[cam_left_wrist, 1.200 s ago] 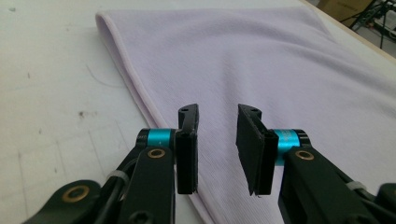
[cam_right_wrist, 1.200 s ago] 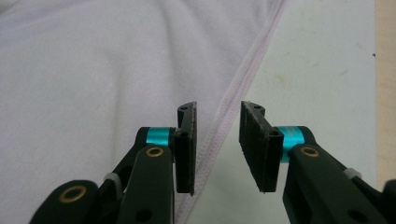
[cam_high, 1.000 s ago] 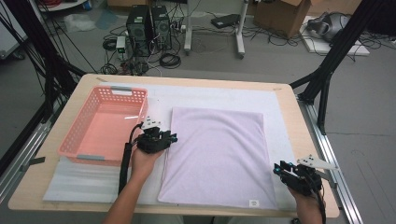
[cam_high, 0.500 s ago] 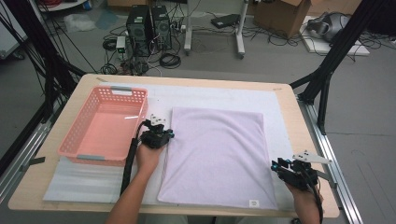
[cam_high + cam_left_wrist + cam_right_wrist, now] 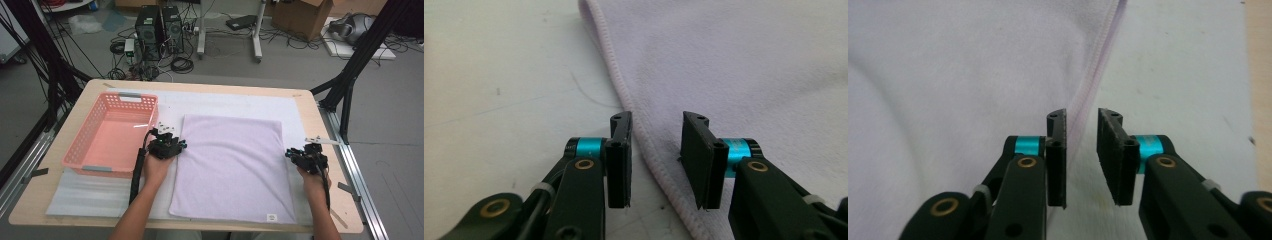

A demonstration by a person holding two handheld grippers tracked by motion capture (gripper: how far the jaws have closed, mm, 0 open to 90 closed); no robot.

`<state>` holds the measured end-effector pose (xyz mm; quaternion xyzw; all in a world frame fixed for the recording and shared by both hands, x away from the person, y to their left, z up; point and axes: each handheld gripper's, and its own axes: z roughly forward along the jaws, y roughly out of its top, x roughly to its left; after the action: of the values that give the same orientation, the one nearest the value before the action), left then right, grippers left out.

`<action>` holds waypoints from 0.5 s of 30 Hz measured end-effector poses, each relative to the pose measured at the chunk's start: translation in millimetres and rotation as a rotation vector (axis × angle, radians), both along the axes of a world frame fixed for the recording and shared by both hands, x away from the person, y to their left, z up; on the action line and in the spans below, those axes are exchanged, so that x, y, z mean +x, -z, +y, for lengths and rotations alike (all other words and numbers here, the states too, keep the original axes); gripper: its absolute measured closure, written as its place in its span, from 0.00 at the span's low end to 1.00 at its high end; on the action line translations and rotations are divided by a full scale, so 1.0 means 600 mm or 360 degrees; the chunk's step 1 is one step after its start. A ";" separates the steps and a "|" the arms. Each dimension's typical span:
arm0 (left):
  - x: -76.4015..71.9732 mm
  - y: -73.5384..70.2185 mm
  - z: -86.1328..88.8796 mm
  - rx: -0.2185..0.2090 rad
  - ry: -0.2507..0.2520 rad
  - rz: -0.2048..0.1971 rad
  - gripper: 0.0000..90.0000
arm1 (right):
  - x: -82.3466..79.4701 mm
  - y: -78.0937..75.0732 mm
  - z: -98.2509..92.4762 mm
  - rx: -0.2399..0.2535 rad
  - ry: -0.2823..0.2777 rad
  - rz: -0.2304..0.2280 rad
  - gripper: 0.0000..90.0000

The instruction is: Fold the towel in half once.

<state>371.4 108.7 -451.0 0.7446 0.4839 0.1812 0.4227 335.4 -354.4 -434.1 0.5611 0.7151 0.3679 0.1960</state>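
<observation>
Left claw (image 5: 656, 160): your jaws just spread, over the towel (image 5: 235, 165) hem.
Right claw (image 5: 1082, 160): closing, not pinching yet.
Next: pinch both edges.

Cut off by the lower edge of the high view: both forearms, and the near rim of the counter (image 5: 30, 220). Too small to read: the little label (image 5: 271, 217) at the near hem of the lilac towel (image 5: 230, 165). Hidden under that towel: the middle of the white mat (image 5: 225, 102). In the left gripper view, towel cropped at the top and right edges, its hem running out of frame at the bottom; contact between hem and pads of the left hand-held gripper (image 5: 656, 160) not clear. In the right gripper view, towel cropped at the top and left; right hand-held gripper (image 5: 1083, 160) straddling the hem, contact unclear.
</observation>
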 end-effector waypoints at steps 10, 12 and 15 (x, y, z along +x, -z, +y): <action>0.001 0.001 0.000 -0.0013 0.0006 0.0006 0.74 | 0.032 0.009 0.022 -0.0191 0.0043 0.0040 0.99; 0.001 0.001 0.001 -0.0014 0.0012 0.0006 0.74 | 0.032 0.010 0.018 -0.0172 0.0066 0.0048 0.99; 0.001 0.000 0.001 -0.0022 0.0014 0.0006 0.73 | 0.032 0.009 0.017 -0.0148 0.0056 0.0045 0.92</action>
<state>371.8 109.6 -451.1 0.7440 0.4827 0.1747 0.4278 354.4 -343.9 -439.6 0.5690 0.7242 0.3228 0.2182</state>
